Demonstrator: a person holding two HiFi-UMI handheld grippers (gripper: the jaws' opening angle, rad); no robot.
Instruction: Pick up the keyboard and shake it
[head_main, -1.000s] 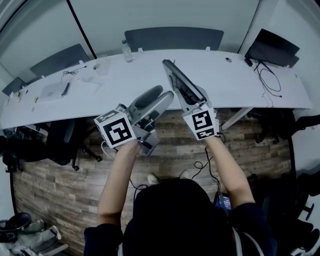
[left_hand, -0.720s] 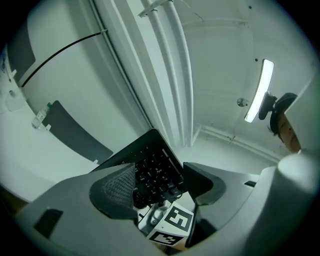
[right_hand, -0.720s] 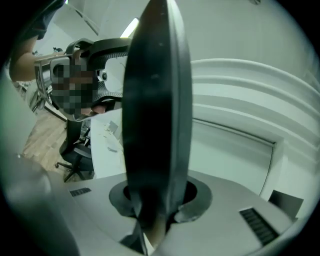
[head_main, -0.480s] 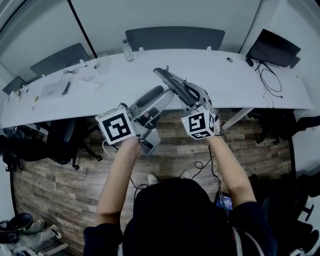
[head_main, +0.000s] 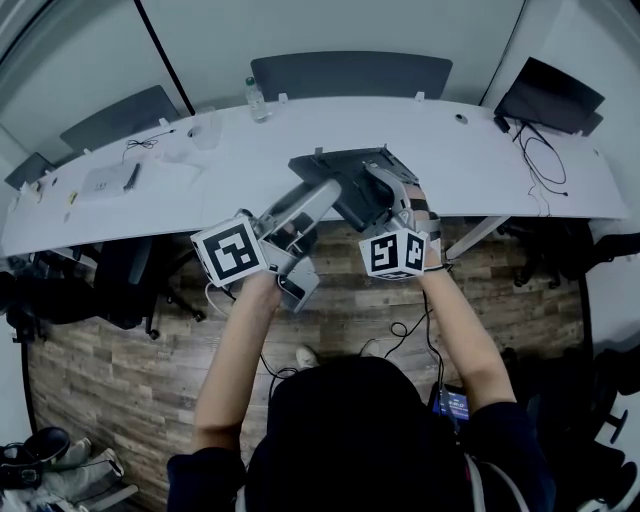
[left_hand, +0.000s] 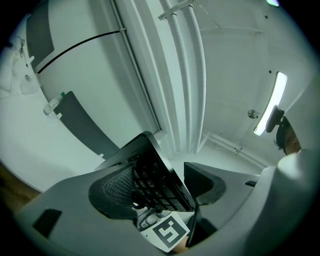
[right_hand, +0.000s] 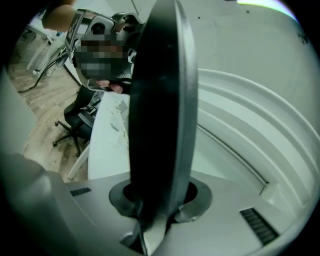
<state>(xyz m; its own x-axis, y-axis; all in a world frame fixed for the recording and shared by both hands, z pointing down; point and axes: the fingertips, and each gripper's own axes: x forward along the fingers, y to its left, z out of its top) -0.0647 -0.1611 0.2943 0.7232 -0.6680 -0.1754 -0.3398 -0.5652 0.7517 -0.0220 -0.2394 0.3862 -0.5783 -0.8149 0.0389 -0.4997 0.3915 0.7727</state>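
Observation:
A black keyboard (head_main: 340, 178) is held up in the air over the table's near edge, tilted, with its keys facing left. My right gripper (head_main: 385, 190) is shut on its right end. In the right gripper view the keyboard (right_hand: 157, 100) stands edge-on, clamped between the two pads at my right gripper (right_hand: 160, 200). My left gripper (head_main: 318, 198) is open just left of the keyboard. In the left gripper view the keyboard's (left_hand: 150, 170) end shows between the wide jaws of my left gripper (left_hand: 160, 187), with a gap to the right pad (left_hand: 202, 182).
A long white table (head_main: 500, 160) runs across the room. It carries a bottle (head_main: 253, 100), a white device (head_main: 105, 180) and cables (head_main: 540, 155). A dark screen (head_main: 550, 95) stands at the far right. Chairs (head_main: 350, 75) sit behind the table, and an office chair (head_main: 120, 280) stands on the wood floor at left.
The right gripper has rolled to the left, swinging the keyboard from pointing away to leaning over toward the left gripper. The left gripper has stayed nearly still.

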